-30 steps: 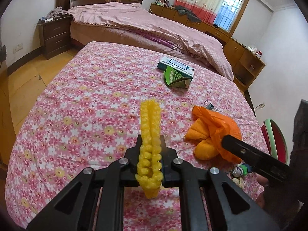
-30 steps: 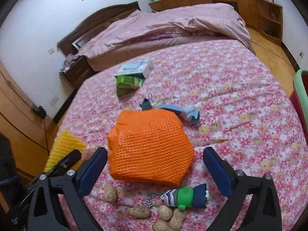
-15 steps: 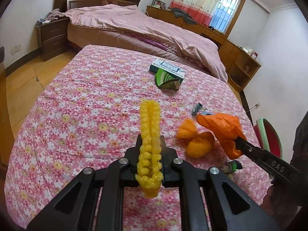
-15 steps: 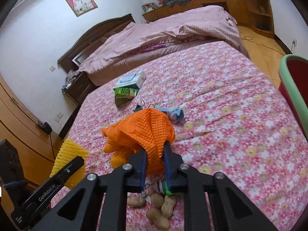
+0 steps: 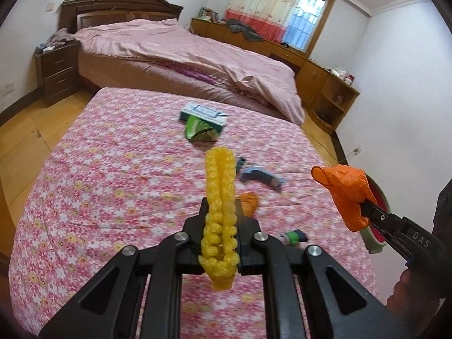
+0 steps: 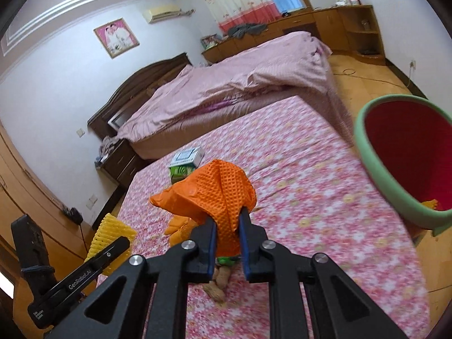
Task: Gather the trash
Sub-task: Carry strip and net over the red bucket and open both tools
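My left gripper (image 5: 221, 212) is shut on a yellow foam net (image 5: 219, 180) that stands upright between its fingers, above the flowered bedspread (image 5: 113, 186). Out to the right, my right gripper (image 6: 227, 217) is shut on an orange textured sheet (image 6: 217, 195) and holds it clear of the bed. The left wrist view also has that orange sheet (image 5: 347, 189) at its right edge, in the right gripper (image 5: 364, 206). A red bin with a green rim (image 6: 367, 158) stands by the bed's right side, with something yellow in its bottom.
On the bedspread lie a green box (image 5: 203, 121), a blue item (image 5: 260, 176), a smaller orange piece (image 5: 250, 200), a small toy figure (image 5: 293, 237) and several peanuts (image 6: 217, 282). A second bed (image 5: 183, 62) and wooden cabinets (image 5: 325, 84) stand behind.
The right gripper's jaws closed on the orange sheet and lifted it off the bed toward the bin. The left gripper rose with the yellow net still in it.
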Demonstrator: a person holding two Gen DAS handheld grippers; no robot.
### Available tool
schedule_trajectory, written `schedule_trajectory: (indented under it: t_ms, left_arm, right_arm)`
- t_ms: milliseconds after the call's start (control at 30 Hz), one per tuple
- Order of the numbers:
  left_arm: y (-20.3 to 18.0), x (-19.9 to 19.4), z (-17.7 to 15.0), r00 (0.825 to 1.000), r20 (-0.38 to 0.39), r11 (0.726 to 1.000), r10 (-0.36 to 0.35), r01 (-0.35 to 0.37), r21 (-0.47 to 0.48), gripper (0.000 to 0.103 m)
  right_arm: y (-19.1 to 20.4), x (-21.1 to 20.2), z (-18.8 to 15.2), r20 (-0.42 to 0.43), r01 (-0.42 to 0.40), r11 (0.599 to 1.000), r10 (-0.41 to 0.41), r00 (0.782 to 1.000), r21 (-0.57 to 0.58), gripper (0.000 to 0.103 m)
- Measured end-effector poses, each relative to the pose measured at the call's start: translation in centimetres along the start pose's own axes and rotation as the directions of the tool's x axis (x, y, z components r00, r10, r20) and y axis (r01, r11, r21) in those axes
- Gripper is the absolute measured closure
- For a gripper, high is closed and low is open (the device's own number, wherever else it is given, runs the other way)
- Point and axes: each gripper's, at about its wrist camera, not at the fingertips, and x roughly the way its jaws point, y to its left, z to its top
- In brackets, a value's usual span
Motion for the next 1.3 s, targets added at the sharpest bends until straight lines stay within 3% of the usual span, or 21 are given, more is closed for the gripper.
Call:
schedule_trajectory:
  t_ms: [467,833,1300]
  left_arm:
    - [-8.8,0.0,0.5,0.990,-0.035,0.981,-0.134,0.138,0.139,0.090]
    - [-17.6,2.9,0.1,0.971,-0.090,0.930,-0.223,0.240,0.279,0.090]
    - [-26.3,9.0,-1.2,0.941,-0.197,0.849,-0.274,0.333,0.410,0.090]
  right_arm:
    - [-6.3,-6.6,0.5,0.123,0.089,0.990,-0.103,0.987,0.114,0.087]
    - [-12.8,-10.4,0.7,0.182,0.169,0.954,-0.217,0.959,0.247,0.084]
    - [-20.5,-10.4,0.0,0.149,0.256,0.889,-0.331,0.932,0.379,0.084]
